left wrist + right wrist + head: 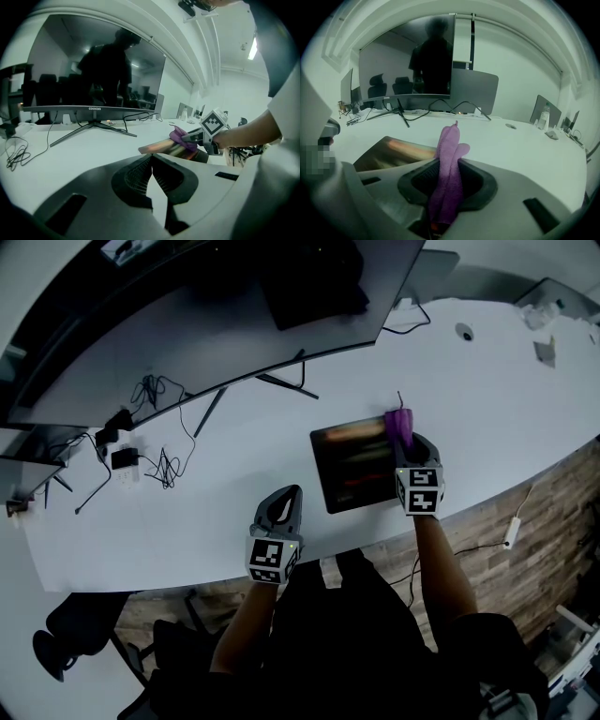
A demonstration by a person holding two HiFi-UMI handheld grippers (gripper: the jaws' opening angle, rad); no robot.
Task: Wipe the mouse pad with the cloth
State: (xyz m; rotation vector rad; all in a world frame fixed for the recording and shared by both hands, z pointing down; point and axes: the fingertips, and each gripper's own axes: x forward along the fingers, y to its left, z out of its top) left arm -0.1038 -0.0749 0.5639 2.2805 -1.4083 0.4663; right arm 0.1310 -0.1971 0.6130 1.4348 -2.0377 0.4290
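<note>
Right tool (410, 448) pinches purple cloth (399, 423) over mouse pad (354, 465), monitor (187, 306) beyond.

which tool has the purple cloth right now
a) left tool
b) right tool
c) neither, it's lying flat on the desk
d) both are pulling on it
B: the right tool is shut on the purple cloth, which sticks up from between its jaws, while the left tool has its jaws together with nothing between them.
</note>
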